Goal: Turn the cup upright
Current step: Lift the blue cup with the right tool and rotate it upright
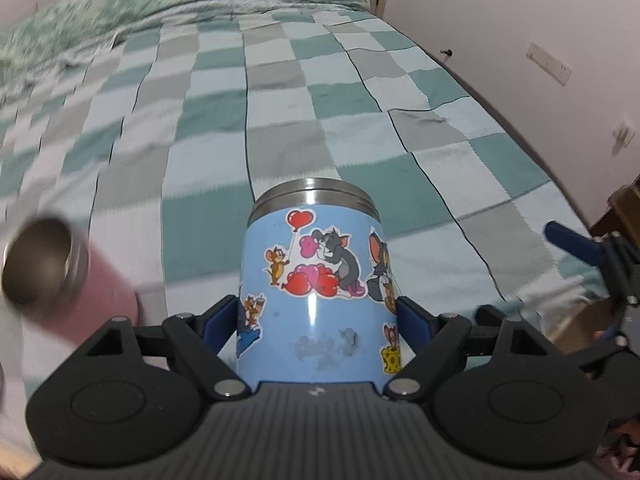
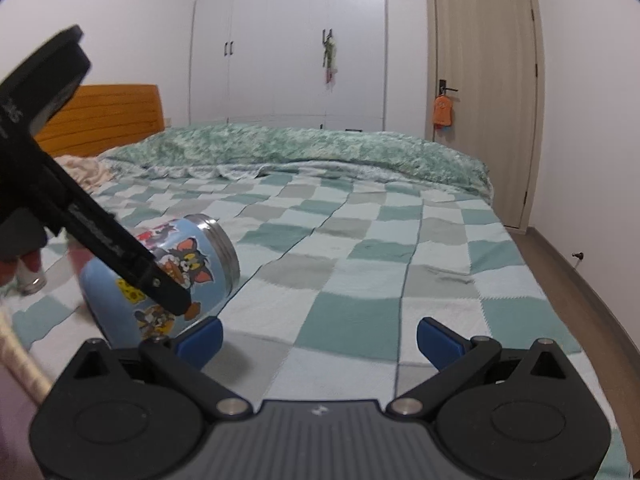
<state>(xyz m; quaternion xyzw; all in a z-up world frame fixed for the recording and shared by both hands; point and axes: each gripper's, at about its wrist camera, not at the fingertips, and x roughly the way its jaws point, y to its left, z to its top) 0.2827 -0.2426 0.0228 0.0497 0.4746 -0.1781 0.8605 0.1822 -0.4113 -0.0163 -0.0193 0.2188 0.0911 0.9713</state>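
A light blue steel cup [image 1: 316,300] with cartoon stickers sits between the blue pads of my left gripper [image 1: 316,316], which is shut on its body. In the right wrist view the cup [image 2: 176,264] is tilted above the checked bed cover, its steel rim pointing right and up, with the left gripper's arm [image 2: 100,236] across it. My right gripper [image 2: 318,338] is open and empty, low over the bed to the right of the cup. It shows at the right edge of the left wrist view [image 1: 576,244].
A pink cup [image 1: 60,276] with a steel rim lies on its side to the left, blurred. The checked bed cover [image 2: 360,264] spreads ahead, with a green quilt [image 2: 320,148] at its far side. Wardrobes and a door stand beyond.
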